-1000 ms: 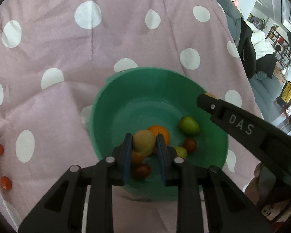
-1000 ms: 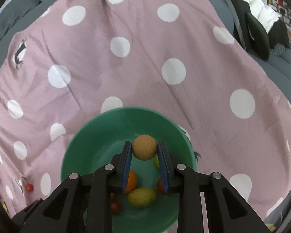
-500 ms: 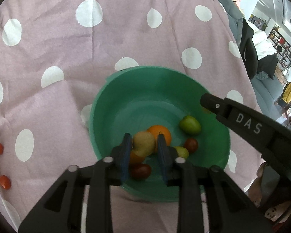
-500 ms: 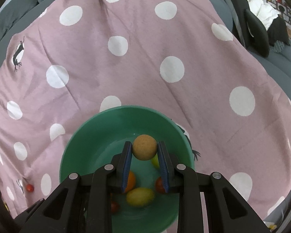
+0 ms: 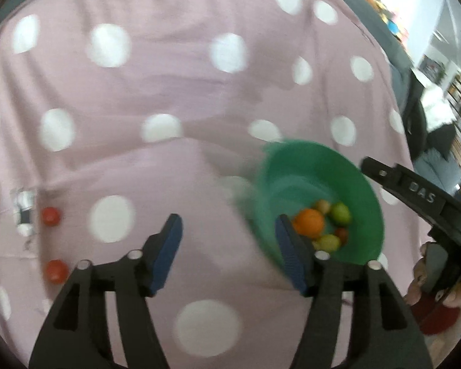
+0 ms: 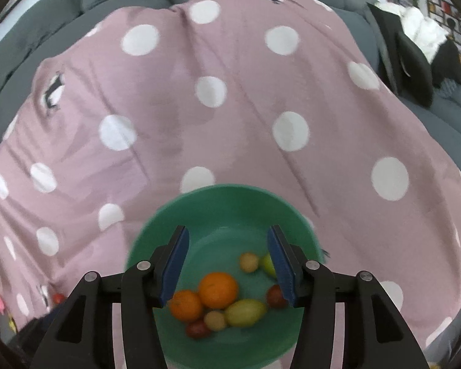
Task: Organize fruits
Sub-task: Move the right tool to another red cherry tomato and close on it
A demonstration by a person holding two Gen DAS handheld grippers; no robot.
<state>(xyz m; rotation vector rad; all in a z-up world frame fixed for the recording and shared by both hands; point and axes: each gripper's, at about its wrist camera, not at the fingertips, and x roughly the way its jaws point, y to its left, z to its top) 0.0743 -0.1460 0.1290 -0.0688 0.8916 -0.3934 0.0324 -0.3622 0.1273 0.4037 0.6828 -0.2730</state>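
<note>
The green bowl point(image 6: 221, 206) rests on the pink polka-dot cloth point(image 6: 246, 98) and contains small round and oval fruits: two oranges point(image 6: 218, 289), a yellow-green oval point(image 6: 245, 312), red and tan pieces. The right gripper point(image 6: 227, 264) hangs above the bowl, jaws opening, nothing between them. The left gripper point(image 5: 227, 252) is likewise opening and empty. Two red fruits point(image 5: 56, 271) lie on the cloth well left of the bowl.

Open pink dotted cloth point(image 5: 156, 160) ahead and left of green bowl point(image 6: 218, 203): free passage. Two red fruits point(image 5: 50, 216) near cloth's left edge. Bowl floor crowded with fruit pile point(image 6: 218, 289); far half bare. Sofa cushions point(image 6: 113, 3) bound far side.
</note>
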